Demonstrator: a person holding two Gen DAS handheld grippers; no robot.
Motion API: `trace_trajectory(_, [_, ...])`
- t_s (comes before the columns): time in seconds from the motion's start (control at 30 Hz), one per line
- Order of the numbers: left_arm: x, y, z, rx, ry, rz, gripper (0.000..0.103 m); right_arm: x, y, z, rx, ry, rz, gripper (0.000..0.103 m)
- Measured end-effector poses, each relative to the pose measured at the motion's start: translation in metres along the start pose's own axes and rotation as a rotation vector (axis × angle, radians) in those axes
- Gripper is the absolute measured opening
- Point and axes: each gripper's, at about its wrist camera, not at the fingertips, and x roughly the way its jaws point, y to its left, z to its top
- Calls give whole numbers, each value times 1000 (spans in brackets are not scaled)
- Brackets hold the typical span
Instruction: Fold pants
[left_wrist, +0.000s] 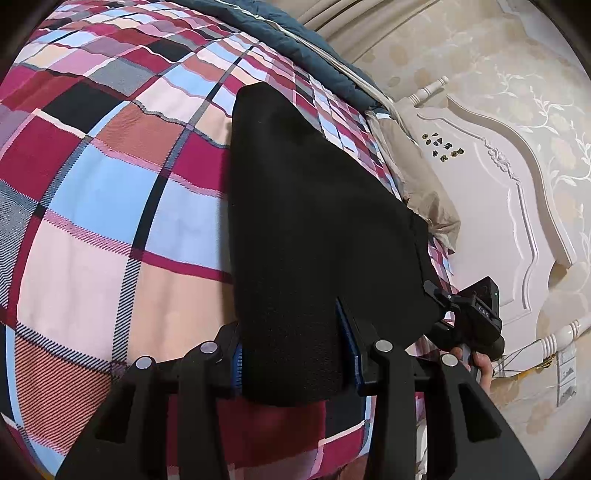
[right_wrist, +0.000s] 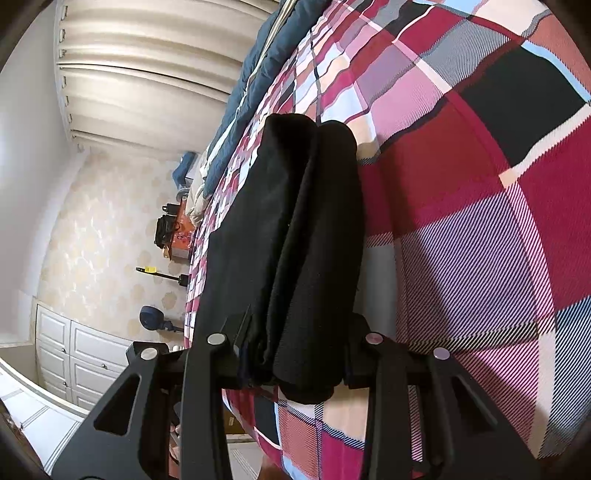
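The black pants (left_wrist: 310, 229) lie folded lengthwise on a plaid bedspread (left_wrist: 110, 206). My left gripper (left_wrist: 295, 362) is shut on one end of the pants, with the cloth between its blue pads. My right gripper (right_wrist: 295, 354) is shut on the other end of the pants (right_wrist: 295, 229), where two thick folded layers bunch between the fingers. The right gripper also shows in the left wrist view (left_wrist: 469, 317), held by a hand at the far corner of the cloth. The pants stretch between both grippers just above or on the bed; I cannot tell which.
A white carved headboard (left_wrist: 498, 192) and a beige pillow (left_wrist: 417, 173) stand at the bed's right in the left wrist view. A blue quilt (right_wrist: 251, 85) lies along the far edge. White cabinets (right_wrist: 74, 347), curtains (right_wrist: 147, 74) and small items by the wall sit beyond the bed.
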Motion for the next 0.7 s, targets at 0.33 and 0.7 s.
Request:
trace_trajectory(0.33, [0,0,-1,-6,-1,-2,41,0,-1,-2,-5,-4,-5,34])
trace_trajectory(0.7, [0,11,-7,-35,-32,-25,79,-8,-9,-11,26,-21,89,62])
